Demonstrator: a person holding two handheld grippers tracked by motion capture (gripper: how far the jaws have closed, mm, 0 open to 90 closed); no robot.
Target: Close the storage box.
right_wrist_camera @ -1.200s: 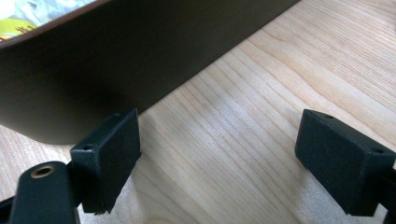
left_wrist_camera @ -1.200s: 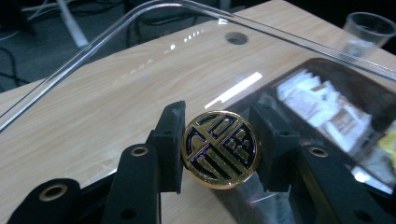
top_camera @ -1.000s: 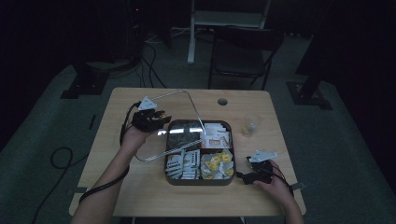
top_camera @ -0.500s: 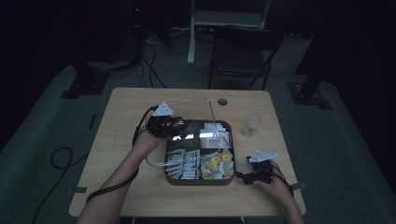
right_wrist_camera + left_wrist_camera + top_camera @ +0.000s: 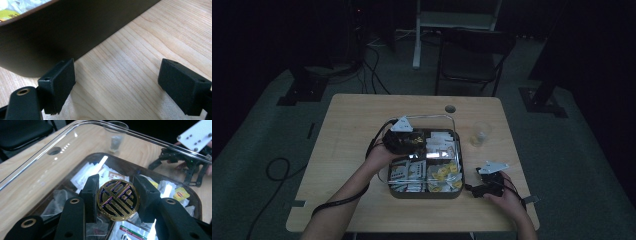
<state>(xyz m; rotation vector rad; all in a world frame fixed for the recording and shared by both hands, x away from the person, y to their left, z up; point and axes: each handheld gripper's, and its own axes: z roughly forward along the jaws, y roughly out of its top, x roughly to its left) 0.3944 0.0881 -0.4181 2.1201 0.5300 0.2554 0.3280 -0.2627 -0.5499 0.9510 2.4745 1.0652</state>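
Note:
A dark compartment box (image 5: 424,194) of tea bags and sachets sits mid-table. Over its back left part my left gripper (image 5: 404,139) carries a clear lid (image 5: 432,118). In the left gripper view the jaws (image 5: 117,181) are shut on the lid's round gold knob (image 5: 118,200), and the clear pane (image 5: 75,157) hangs above the open box (image 5: 195,197). My right gripper (image 5: 484,181) rests on the table just right of the box. It stands open (image 5: 117,82) with bare wood between its fingers and the box's dark wall (image 5: 62,32) close in front.
A small clear cup (image 5: 480,134) stands on the table behind the right gripper. A round cable hole (image 5: 450,108) is near the table's far edge. A black chair (image 5: 472,55) stands beyond the table. The table's left half (image 5: 342,145) is bare wood.
My left gripper has carried the clear lid from the table's left side rightward to above the box. The right gripper has stayed where it was.

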